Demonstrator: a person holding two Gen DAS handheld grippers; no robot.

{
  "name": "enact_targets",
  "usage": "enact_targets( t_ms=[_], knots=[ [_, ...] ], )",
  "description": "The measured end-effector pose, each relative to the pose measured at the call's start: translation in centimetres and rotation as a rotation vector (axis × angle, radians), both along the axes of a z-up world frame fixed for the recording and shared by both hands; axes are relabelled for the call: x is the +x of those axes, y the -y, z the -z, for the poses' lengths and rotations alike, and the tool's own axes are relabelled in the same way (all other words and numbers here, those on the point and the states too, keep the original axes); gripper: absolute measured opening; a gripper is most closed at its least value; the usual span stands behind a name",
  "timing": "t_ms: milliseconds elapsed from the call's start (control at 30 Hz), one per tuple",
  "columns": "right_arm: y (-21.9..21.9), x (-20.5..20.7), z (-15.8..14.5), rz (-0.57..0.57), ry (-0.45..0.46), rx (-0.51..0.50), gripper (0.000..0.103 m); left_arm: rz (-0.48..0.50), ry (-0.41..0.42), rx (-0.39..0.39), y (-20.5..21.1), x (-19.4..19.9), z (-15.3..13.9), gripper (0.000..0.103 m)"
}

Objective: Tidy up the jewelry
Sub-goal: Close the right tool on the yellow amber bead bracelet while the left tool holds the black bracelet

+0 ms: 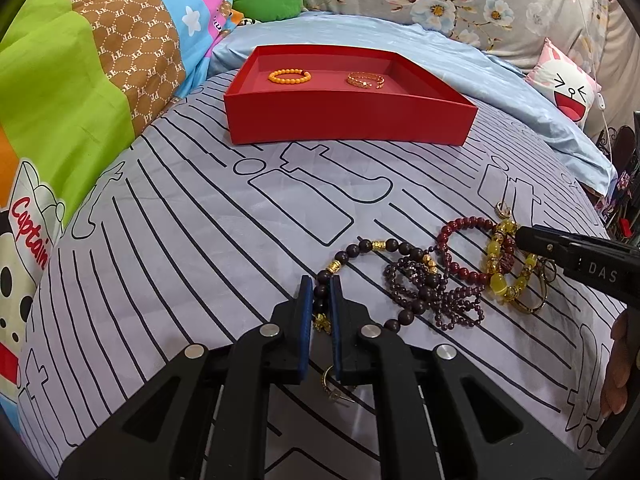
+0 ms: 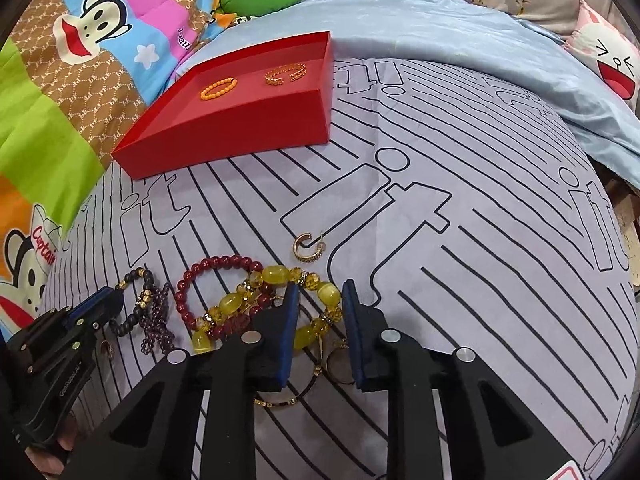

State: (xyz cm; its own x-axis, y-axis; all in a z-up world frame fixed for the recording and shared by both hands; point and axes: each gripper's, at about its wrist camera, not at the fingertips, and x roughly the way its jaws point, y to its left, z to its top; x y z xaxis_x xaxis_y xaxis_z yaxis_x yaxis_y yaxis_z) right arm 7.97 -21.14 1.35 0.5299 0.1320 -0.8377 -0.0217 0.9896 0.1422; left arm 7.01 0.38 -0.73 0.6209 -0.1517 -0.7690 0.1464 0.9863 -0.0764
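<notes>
A heap of jewelry lies on the striped grey sheet. My left gripper is shut on a dark bead bracelet with gold spacers. In the right wrist view, my right gripper straddles a yellow bead bracelet, and the beads touch both blue pads. A dark red bracelet and a purple bead strand tangle between the two. The red tray at the far side holds an orange bracelet and a gold bangle.
A gold hoop earring lies apart from the heap, toward the tray. Thin gold bangles lie under my right gripper, and another small hoop under the left. A colourful quilt borders the left, a blue sheet and pillows the back.
</notes>
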Motion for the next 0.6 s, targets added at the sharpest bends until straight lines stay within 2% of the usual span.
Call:
enact_targets(
  t_ms=[400,533,600],
  knots=[
    [0.74,0.16,0.09,0.021,-0.005,0.035,0.016,0.0,0.0,0.0,0.02,0.01,0.0,0.008],
    [0.36,0.15,0.03,0.009,-0.005,0.03,0.01,0.0,0.0,0.0,0.01,0.0,0.0,0.008],
    [0.2,0.02,-0.04,0.01,-0.006,0.019,0.01,0.0,0.0,-0.002,-0.04,-0.05,0.01,0.008]
  ],
)
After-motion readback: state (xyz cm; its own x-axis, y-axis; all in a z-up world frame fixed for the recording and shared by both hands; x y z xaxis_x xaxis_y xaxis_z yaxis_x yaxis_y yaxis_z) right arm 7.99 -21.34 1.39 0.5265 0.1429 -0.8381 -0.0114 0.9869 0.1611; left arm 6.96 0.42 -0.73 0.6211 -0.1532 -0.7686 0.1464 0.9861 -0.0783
